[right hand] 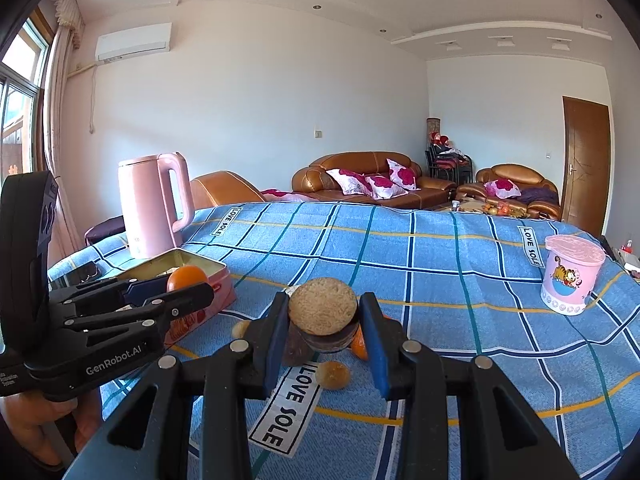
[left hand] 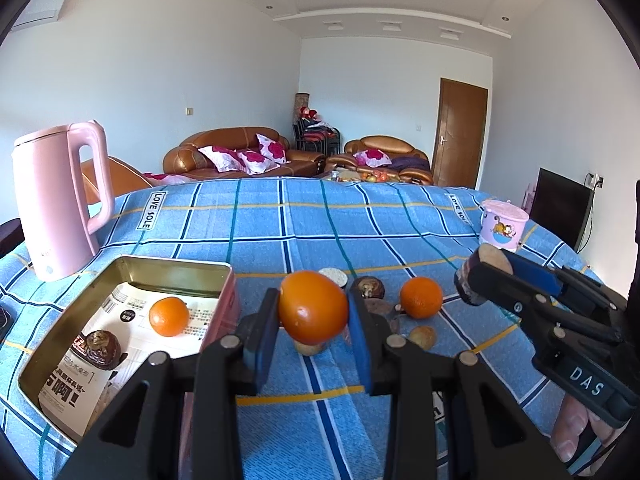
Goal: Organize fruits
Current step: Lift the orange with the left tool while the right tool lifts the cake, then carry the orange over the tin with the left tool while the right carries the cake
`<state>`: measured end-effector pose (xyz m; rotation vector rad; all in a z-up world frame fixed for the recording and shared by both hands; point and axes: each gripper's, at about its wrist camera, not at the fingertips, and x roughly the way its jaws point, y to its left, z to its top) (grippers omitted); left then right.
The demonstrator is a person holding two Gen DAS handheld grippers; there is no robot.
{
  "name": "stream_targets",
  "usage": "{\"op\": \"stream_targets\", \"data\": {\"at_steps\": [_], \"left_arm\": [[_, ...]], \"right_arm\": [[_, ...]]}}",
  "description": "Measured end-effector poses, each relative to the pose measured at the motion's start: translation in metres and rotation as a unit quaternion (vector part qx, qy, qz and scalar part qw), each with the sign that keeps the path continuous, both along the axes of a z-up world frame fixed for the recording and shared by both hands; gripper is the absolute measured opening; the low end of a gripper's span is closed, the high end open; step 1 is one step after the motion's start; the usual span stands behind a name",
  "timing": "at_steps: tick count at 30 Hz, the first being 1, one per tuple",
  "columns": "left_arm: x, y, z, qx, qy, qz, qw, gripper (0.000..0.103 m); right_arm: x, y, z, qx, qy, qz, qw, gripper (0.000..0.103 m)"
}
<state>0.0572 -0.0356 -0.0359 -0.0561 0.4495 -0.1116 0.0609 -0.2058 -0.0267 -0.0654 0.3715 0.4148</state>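
Observation:
My left gripper [left hand: 314,302] is shut on an orange [left hand: 313,307], held above the blue plaid tablecloth just right of an open tin box [left hand: 176,261]. Inside the tin lie another orange [left hand: 169,316] and a dark brown fruit [left hand: 100,350] on printed paper. My right gripper [right hand: 324,304] is shut on a dark round fruit [right hand: 323,314] with a flat beige face, lifted off the cloth. In the left wrist view the right gripper [left hand: 486,276] hangs at the right. On the cloth ahead rest a third orange [left hand: 421,297], a dark fruit [left hand: 368,289] and small brown fruits [left hand: 422,336].
A pink kettle [left hand: 60,208] stands behind the tin at the left. At the right edge of the table is a pink lidded cup [right hand: 570,276]. The tablecloth [left hand: 320,220] stretches bare toward the far edge. A person's fingers [left hand: 576,428] hold the right gripper's handle.

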Motion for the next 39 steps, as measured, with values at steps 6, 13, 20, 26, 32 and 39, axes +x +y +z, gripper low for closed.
{"op": "stream_targets", "data": {"at_steps": [6, 13, 20, 26, 32, 39], "left_arm": [[-0.01, 0.0, 0.004, 0.006, -0.027, 0.009, 0.9996, 0.035], [-0.018, 0.001, 0.008, 0.009, -0.052, 0.018, 0.9985, 0.035], [-0.02, 0.003, 0.009, 0.002, -0.055, 0.019, 0.9983, 0.035], [-0.021, 0.005, 0.009, 0.001, -0.053, 0.021, 0.9984, 0.035], [-0.023, 0.019, 0.011, -0.003, -0.047, 0.031, 0.9984, 0.035], [-0.024, 0.052, 0.014, -0.008, -0.037, 0.06, 0.9974, 0.035]], "right_arm": [[-0.006, 0.0, 0.003, 0.001, -0.02, -0.001, 1.0, 0.038], [-0.008, 0.002, 0.004, -0.005, -0.027, -0.003, 1.0, 0.038], [-0.011, 0.005, 0.003, -0.015, -0.03, -0.003, 0.999, 0.038], [-0.01, 0.011, 0.006, -0.024, -0.029, 0.0, 0.999, 0.038], [-0.009, 0.022, 0.016, -0.025, -0.027, 0.014, 0.999, 0.038], [-0.004, 0.049, 0.029, -0.029, -0.025, 0.047, 0.998, 0.038]]}}
